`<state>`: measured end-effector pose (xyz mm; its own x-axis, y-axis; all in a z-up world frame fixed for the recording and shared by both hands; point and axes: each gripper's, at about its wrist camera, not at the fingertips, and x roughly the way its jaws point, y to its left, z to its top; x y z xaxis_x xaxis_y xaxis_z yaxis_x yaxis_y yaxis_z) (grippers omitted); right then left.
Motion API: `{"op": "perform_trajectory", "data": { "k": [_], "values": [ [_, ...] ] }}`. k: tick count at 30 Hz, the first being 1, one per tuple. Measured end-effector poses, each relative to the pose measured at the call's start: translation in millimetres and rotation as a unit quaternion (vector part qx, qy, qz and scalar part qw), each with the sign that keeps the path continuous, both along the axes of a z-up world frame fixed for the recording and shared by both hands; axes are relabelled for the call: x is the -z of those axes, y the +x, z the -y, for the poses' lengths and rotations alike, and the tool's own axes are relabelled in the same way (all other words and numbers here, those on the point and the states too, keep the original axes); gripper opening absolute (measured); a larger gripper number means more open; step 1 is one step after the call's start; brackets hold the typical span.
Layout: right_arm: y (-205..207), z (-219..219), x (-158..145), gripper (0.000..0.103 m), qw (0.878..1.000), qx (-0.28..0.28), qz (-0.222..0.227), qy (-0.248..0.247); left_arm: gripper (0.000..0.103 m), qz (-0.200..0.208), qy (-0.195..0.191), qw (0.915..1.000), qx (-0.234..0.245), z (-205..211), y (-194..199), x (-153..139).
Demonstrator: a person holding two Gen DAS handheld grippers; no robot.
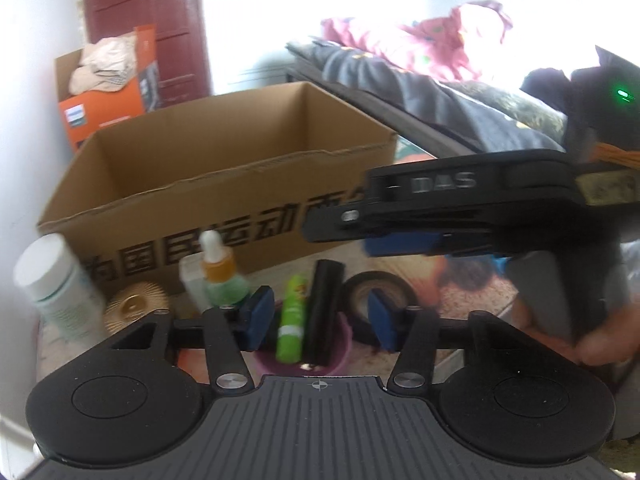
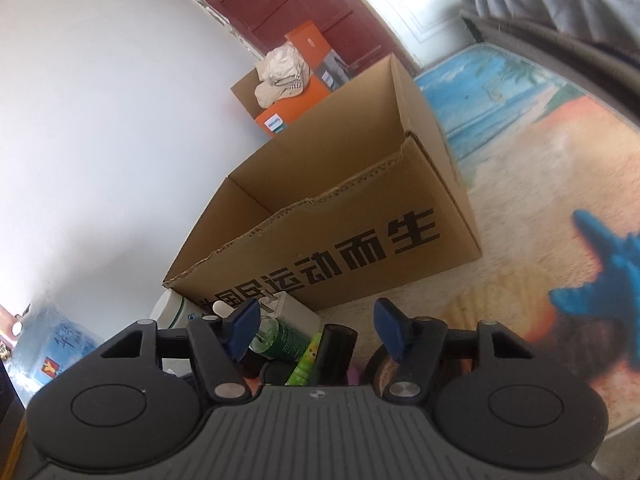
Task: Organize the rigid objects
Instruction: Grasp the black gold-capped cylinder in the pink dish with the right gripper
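A white wall (image 2: 100, 120), dark red door (image 2: 304, 4), beach-print rug (image 2: 520, 128) and cluttered bed (image 1: 420, 80) in bright daylight.

Daylight, strong. In my left view the window (image 1: 320, 12) behind the bed (image 1: 400, 92) is blown out to white, and glare washes the bedding's upper edge. The box (image 1: 224, 184) interior is evenly lit with soft shadow on its near inner wall. My right tool (image 1: 460, 204) crossing the frame is smeared by motion blur; the white bottle (image 1: 56, 280) at left is blurred too. Both views bow strongly at the edges, corners vignetted. In my right view the wall (image 2: 100, 120) reads flat pale and the rug (image 2: 540, 160) smears toward the rim.
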<state>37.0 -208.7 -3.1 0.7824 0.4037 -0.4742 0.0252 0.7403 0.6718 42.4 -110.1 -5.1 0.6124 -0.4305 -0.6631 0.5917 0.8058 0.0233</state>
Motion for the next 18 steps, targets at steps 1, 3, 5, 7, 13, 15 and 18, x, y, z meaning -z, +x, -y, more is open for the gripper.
{"op": "perform_trajectory", "data": {
  "k": [1, 3, 5, 7, 13, 15, 18],
  "values": [
    [2, 0, 3, 0.062, 1.000, -0.002, -0.003, 0.005, 0.045, -0.002, 0.003, 1.0000, 0.005, 3, 1, 2],
    [7, -2, 9, 0.058, 1.000, -0.007, -0.012, 0.011, 0.040, -0.002, 0.010, 0.9998, 0.014, 7, 3, 4],
    [11, -3, 15, 0.052, 1.000, -0.013, -0.022, 0.015, 0.037, -0.003, 0.017, 0.9997, 0.019, 11, 4, 6],
    [14, -4, 21, 0.041, 0.999, -0.020, -0.033, 0.020, 0.036, -0.012, 0.020, 0.9995, 0.019, 12, 7, 10],
    [17, -4, 33, 0.025, 0.998, -0.035, -0.043, 0.037, 0.035, -0.024, 0.024, 0.9993, 0.019, 12, 12, 14],
    [15, -4, 31, 0.024, 0.998, -0.039, -0.037, 0.040, 0.034, -0.021, 0.026, 0.9992, 0.021, 13, 12, 14],
    [10, -3, 24, 0.024, 0.998, -0.039, -0.025, 0.033, 0.035, -0.021, 0.030, 0.9990, 0.024, 15, 14, 15]
  ]
}}
